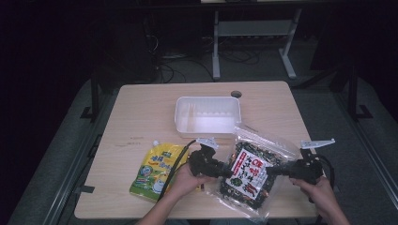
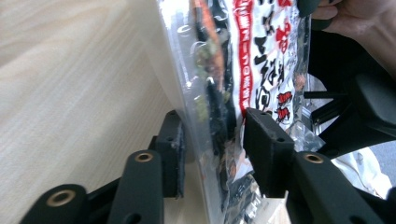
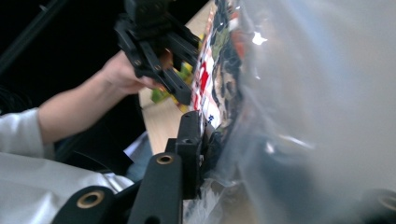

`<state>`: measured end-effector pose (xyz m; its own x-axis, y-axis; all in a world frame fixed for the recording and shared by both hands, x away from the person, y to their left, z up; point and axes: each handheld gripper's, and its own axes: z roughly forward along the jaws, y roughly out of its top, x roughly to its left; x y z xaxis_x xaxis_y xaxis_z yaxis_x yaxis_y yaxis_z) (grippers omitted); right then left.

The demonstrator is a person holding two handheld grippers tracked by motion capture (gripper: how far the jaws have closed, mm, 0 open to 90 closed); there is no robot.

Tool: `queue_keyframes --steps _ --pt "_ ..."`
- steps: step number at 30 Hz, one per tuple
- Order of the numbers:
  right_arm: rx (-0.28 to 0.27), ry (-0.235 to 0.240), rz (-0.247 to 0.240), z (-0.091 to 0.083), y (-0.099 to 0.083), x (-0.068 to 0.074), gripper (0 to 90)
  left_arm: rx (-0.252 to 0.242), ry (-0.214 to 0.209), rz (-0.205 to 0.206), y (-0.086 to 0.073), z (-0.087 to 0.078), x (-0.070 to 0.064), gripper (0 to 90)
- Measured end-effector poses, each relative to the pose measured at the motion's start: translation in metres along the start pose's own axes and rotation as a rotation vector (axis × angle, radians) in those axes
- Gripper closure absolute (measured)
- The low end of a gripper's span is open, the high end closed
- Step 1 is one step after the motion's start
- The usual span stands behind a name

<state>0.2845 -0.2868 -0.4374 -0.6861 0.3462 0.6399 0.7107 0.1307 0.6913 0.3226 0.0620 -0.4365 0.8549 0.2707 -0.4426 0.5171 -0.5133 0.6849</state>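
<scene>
A clear snack bag point(image 1: 248, 174) with dark contents and a red-and-white label is held just above the table's front edge, between the two grippers. My left gripper point(image 1: 224, 169) is shut on the bag's left edge. In the left gripper view the bag point(image 2: 219, 84) stands between both pads point(image 2: 173, 151). My right gripper point(image 1: 276, 171) is shut on the bag's right edge. In the right gripper view the near jaw presses on the bag point(image 3: 299, 93), and the film hides the far jaw. The left gripper point(image 3: 180, 95) shows there, farther off, on the bag.
An empty white plastic tub point(image 1: 183, 123) stands mid-table, just behind the bag. A yellow-green spout pouch point(image 1: 155, 169) lies flat at the front left, under the left gripper's cable. A round cable hole point(image 1: 236, 93) marks the table's back edge.
</scene>
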Motion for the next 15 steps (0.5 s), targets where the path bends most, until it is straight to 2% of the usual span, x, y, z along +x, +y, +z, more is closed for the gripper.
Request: queue_keyframes --steps 2,3,5,6,7,12,13,15 --pt "-0.002 -0.001 0.002 0.0 0.002 0.002 72.6 -0.006 0.004 0.004 0.0 -0.003 -0.001 57.5" --pt "-0.006 -0.007 -0.013 -0.002 0.008 0.01 73.9 -0.019 0.01 0.011 0.001 -0.008 -0.003 54.3" --pt "-0.01 -0.009 -0.016 -0.003 0.01 0.013 74.1 -0.023 0.017 0.014 0.001 -0.011 -0.003 51.0" --pt "-0.016 -0.028 -0.043 -0.006 0.015 0.022 74.6 -0.025 0.037 0.025 0.001 -0.017 -0.005 49.5" --pt "-0.016 -0.028 -0.043 -0.006 0.015 0.022 74.6 -0.025 0.037 0.025 0.001 -0.017 -0.005 49.1" --pt "-0.04 -0.127 -0.125 -0.015 0.028 0.046 75.1 -0.023 0.084 0.05 -0.002 -0.036 -0.009 46.5" --pt "-0.062 -0.147 -0.142 -0.019 0.032 0.052 75.2 -0.024 0.09 0.054 -0.004 -0.039 -0.01 45.9" --pt "-0.07 -0.152 -0.146 -0.02 0.034 0.054 75.2 -0.02 0.116 0.068 -0.006 -0.046 -0.012 45.2"
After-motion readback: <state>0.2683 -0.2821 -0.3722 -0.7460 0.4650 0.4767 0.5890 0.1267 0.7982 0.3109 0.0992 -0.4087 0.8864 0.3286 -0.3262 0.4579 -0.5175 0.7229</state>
